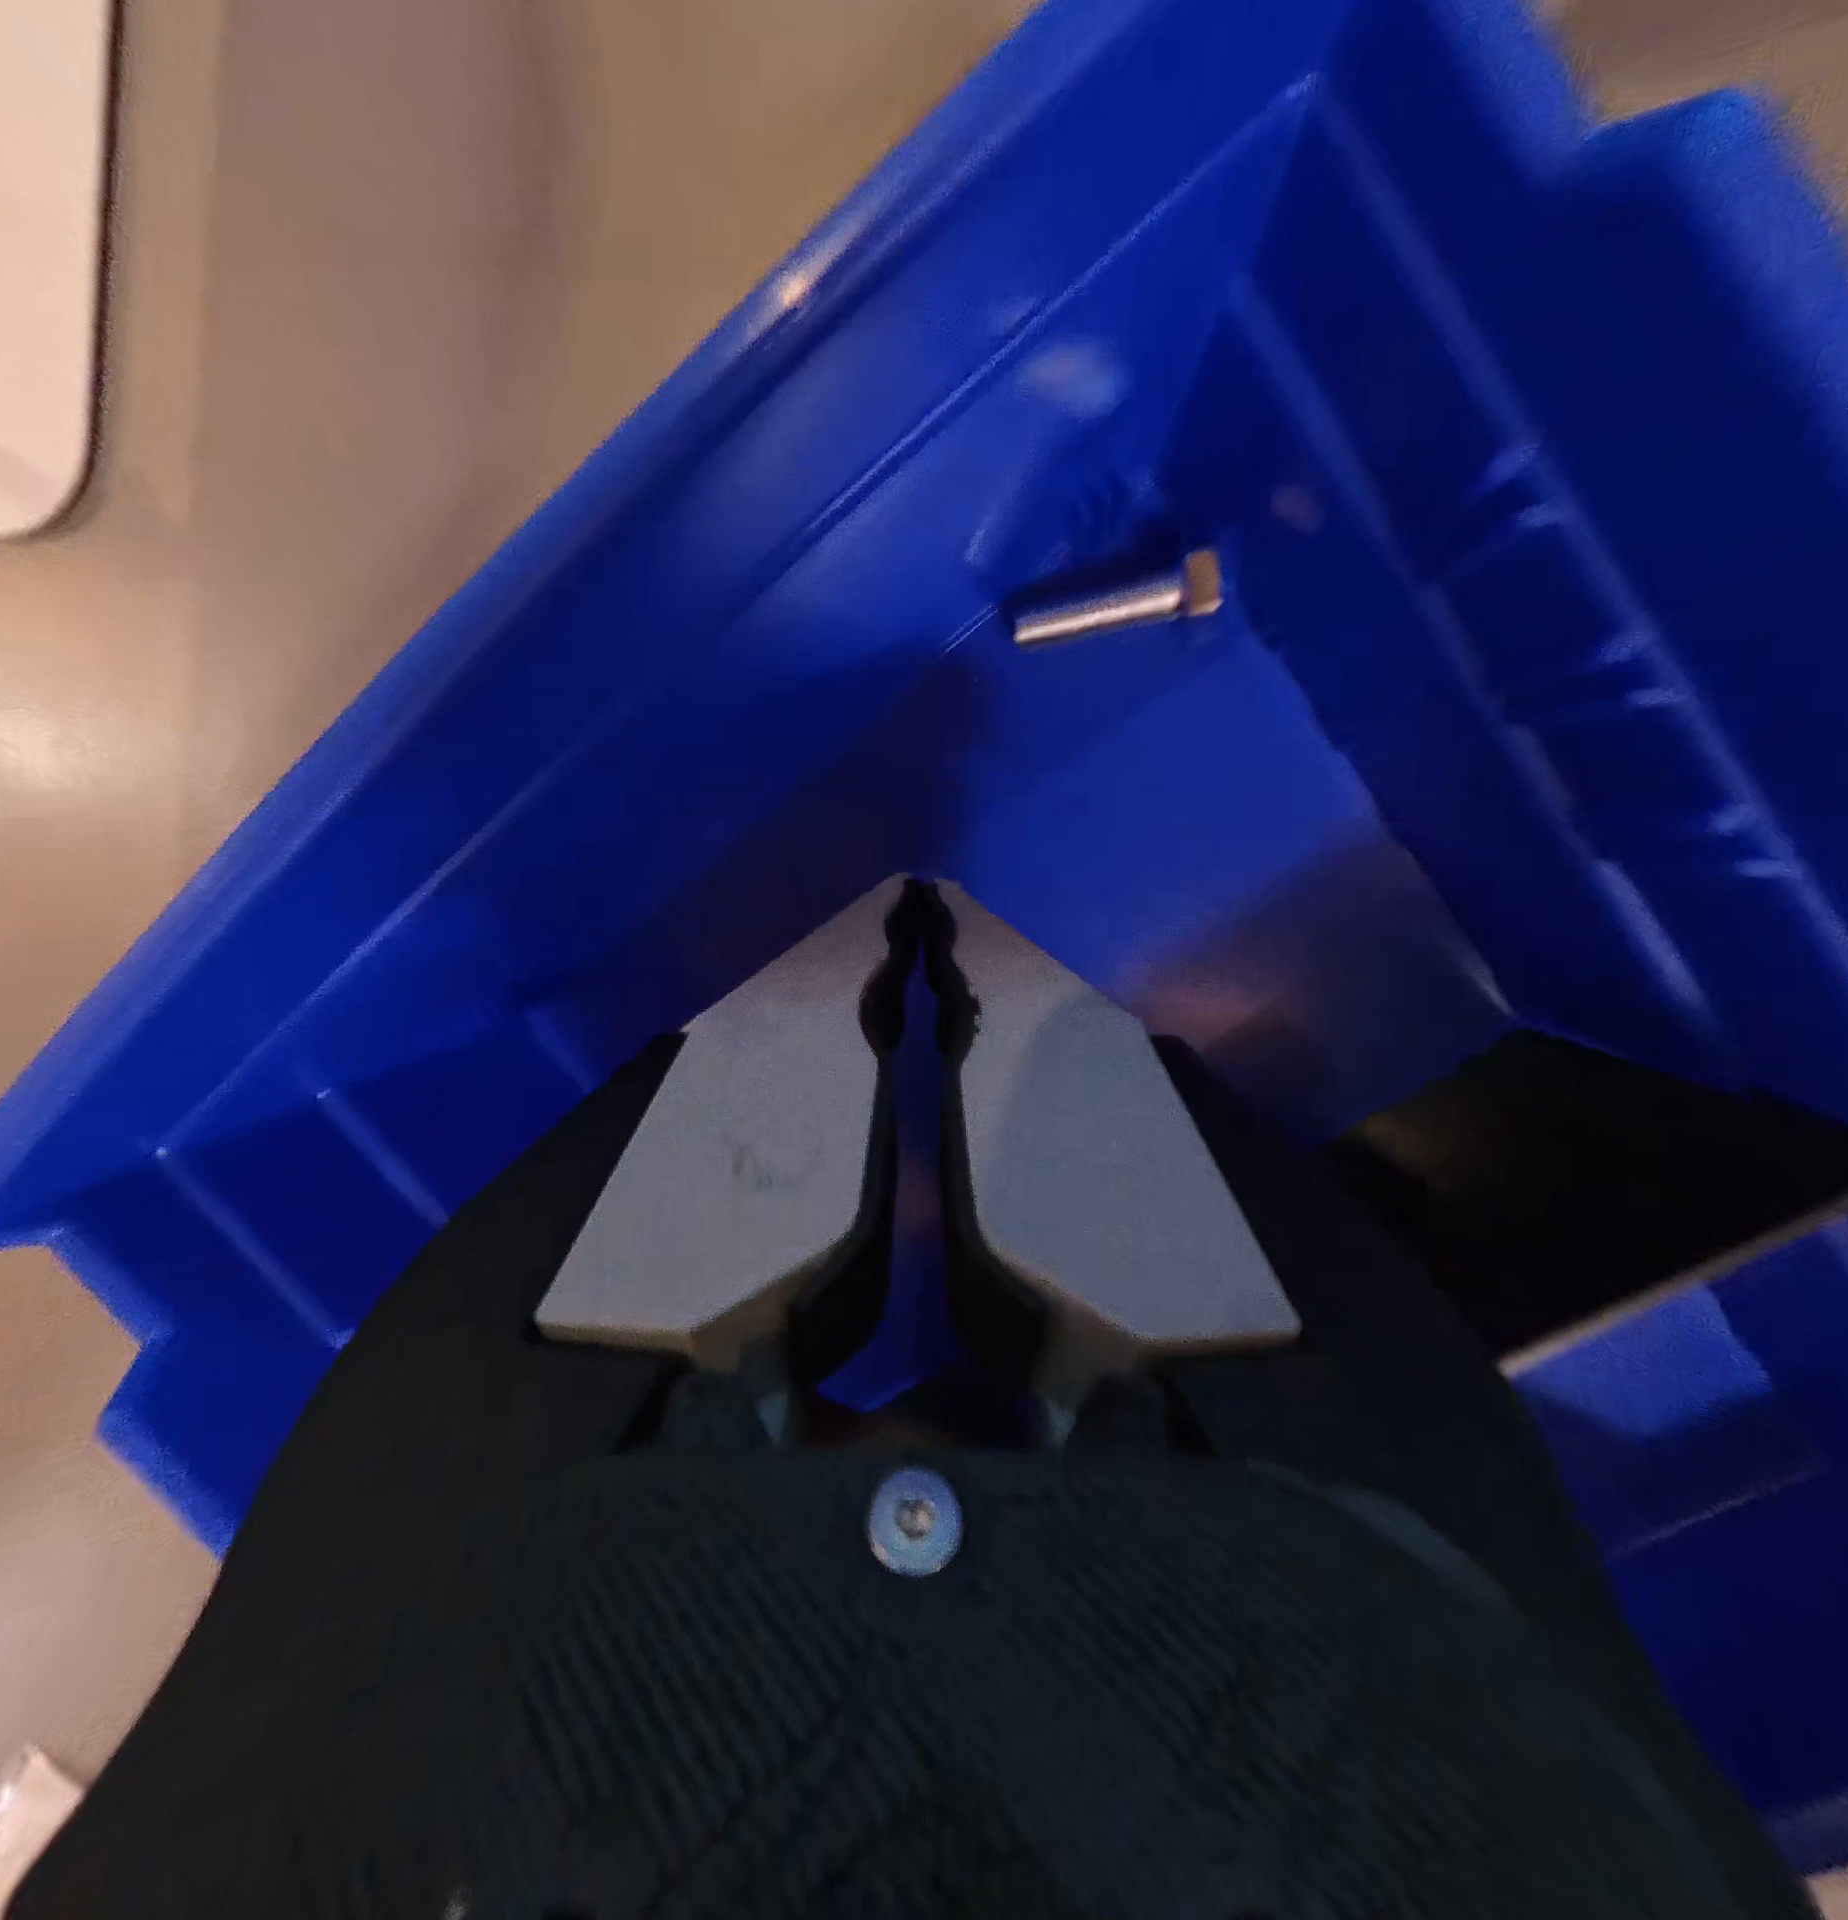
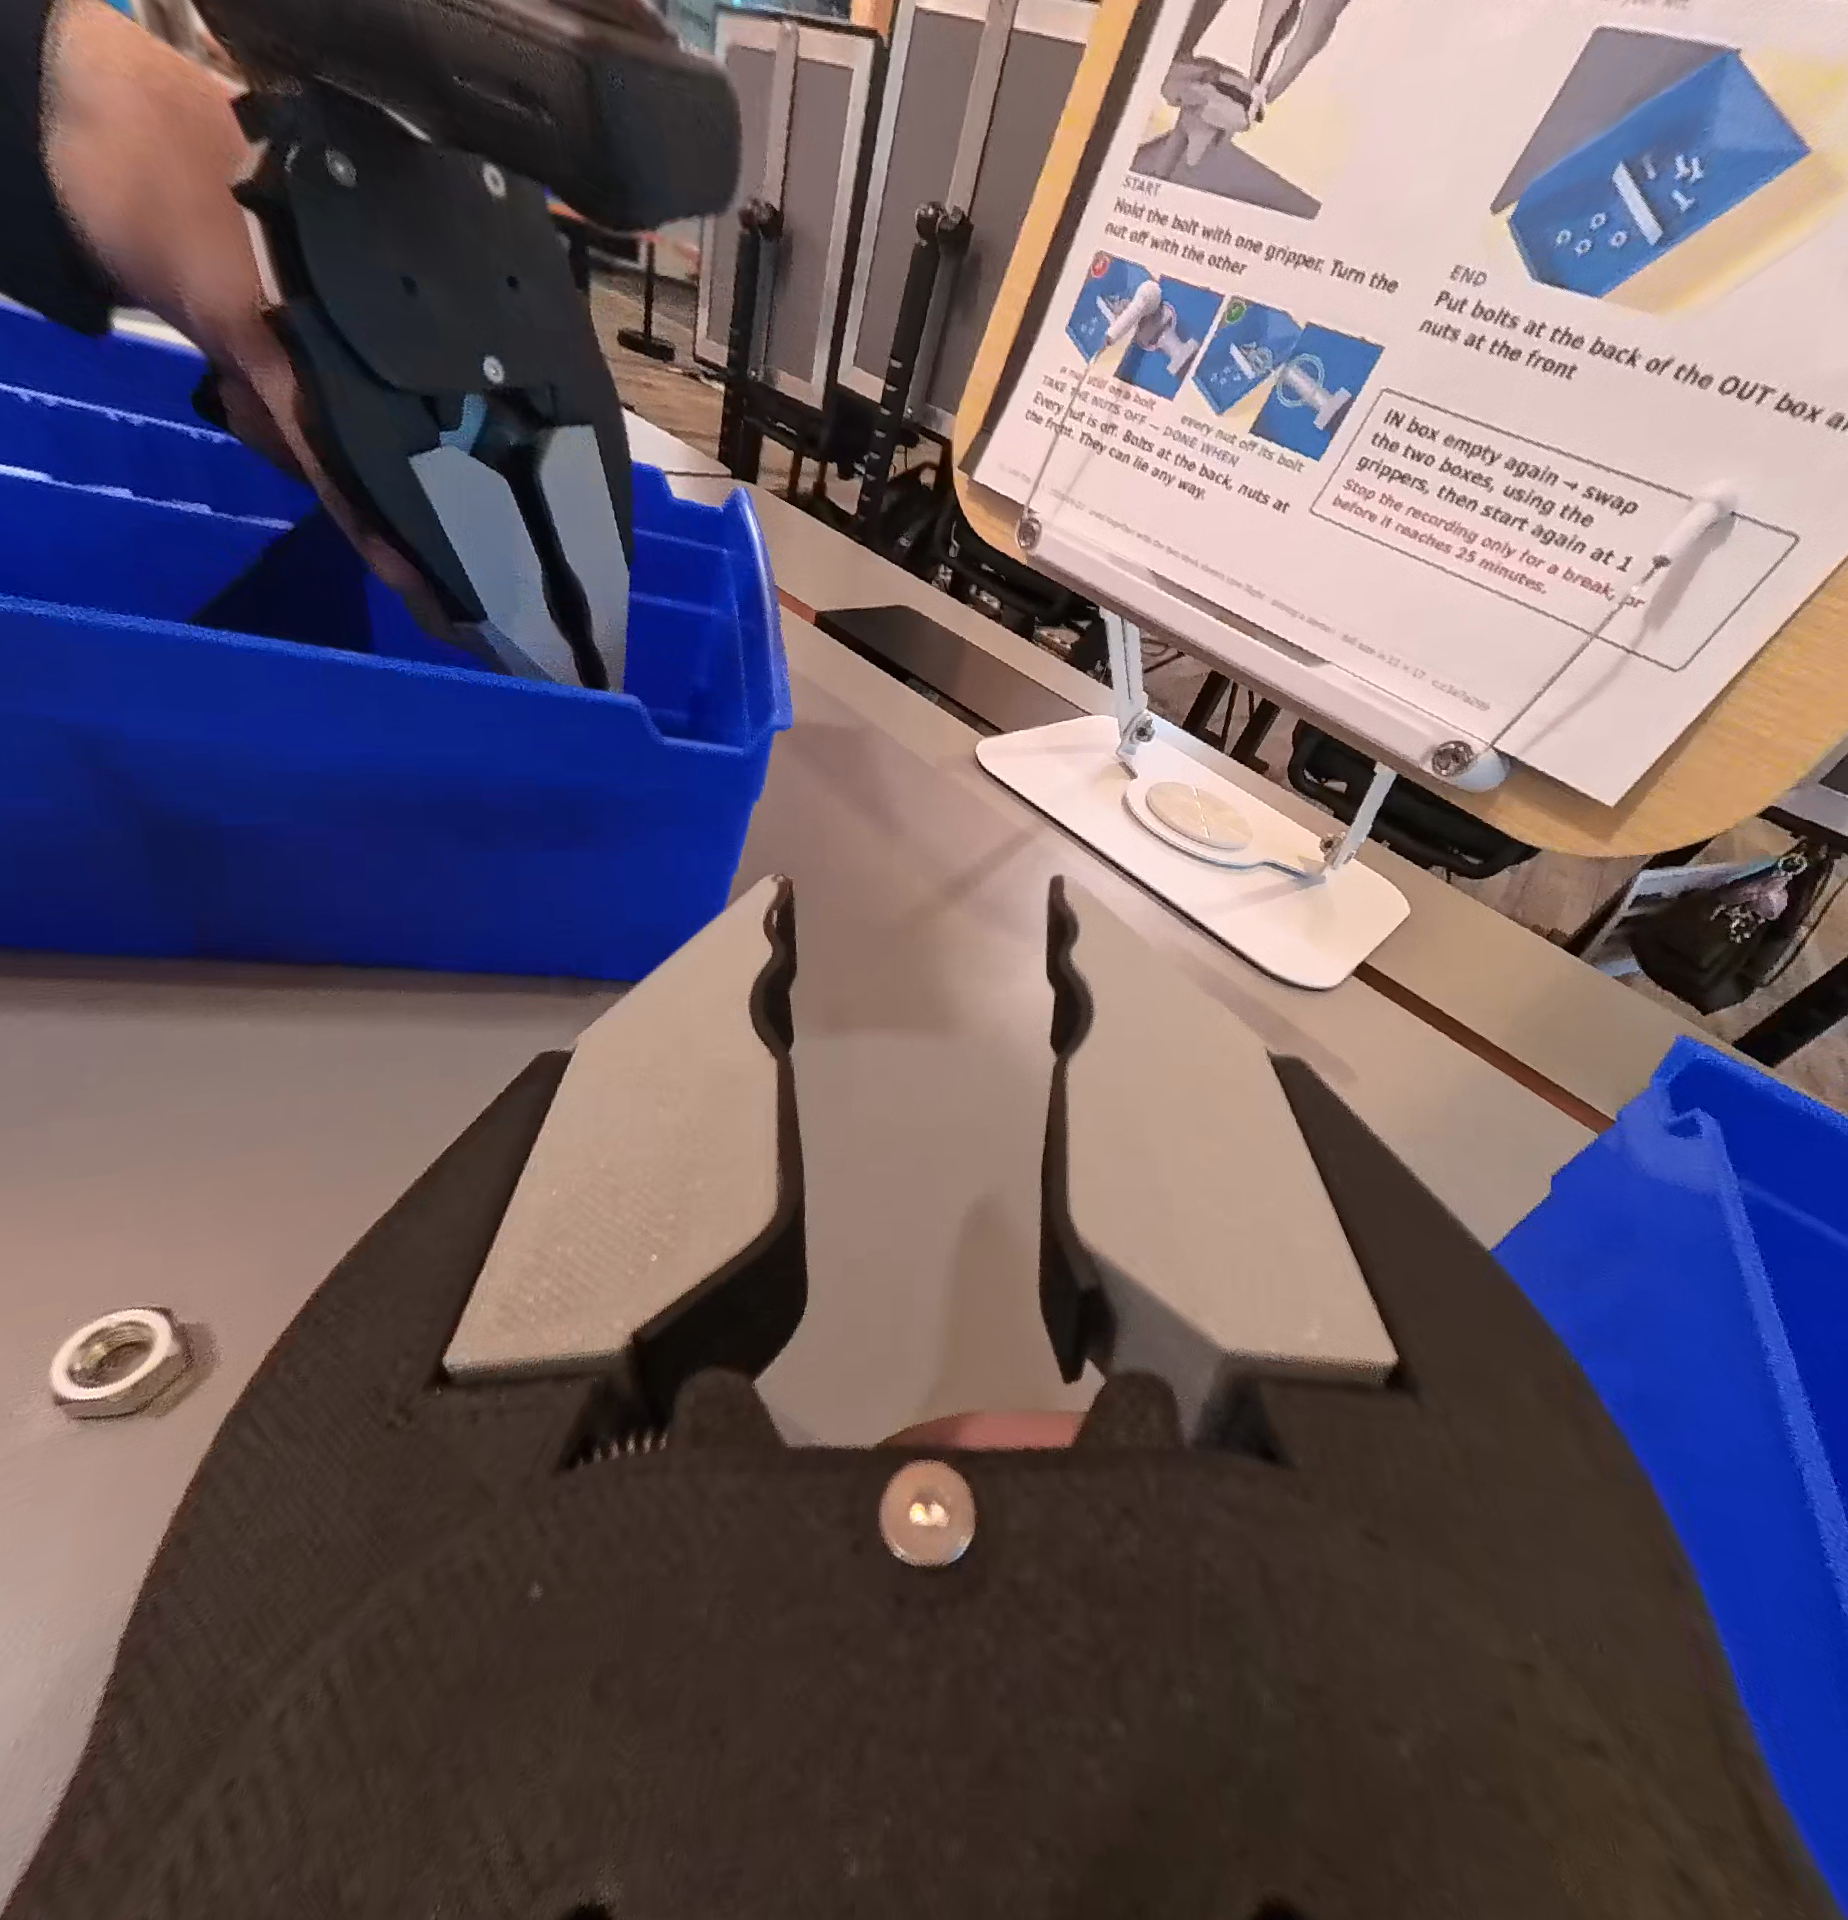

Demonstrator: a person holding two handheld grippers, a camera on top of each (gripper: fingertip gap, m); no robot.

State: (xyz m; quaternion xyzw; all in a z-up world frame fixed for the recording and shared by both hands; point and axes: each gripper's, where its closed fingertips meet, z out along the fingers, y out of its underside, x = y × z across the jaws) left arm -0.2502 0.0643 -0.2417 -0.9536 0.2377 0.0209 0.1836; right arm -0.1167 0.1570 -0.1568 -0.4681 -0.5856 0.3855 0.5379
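My left gripper (image 1: 920,896) is shut with nothing visible between its fingers, and its tips are down inside a blue plastic bin (image 1: 587,790). A silver bolt (image 1: 1117,603) lies on the bin floor just beyond the tips, near the ribbed wall. In the right wrist view the left gripper (image 2: 561,665), held by a person's hand, dips into the same bin (image 2: 380,810). My right gripper (image 2: 920,914) is open and empty above the grey table (image 2: 899,790). A silver hex nut (image 2: 120,1361) lies on the table to its lower left.
A second blue bin (image 2: 1730,1351) stands at the right edge. A printed sheet on a wooden board (image 2: 1419,312) stands on a white base (image 2: 1211,831) at the back right. A dark divider (image 2: 276,592) stands inside the left bin. Chairs and frames stand beyond the table. My right fingertips sit around 20 cm from my left ones. The silver bolt (image 1: 1117,603) lies some 6 cm from my left tips, 12 cm from my right tips.
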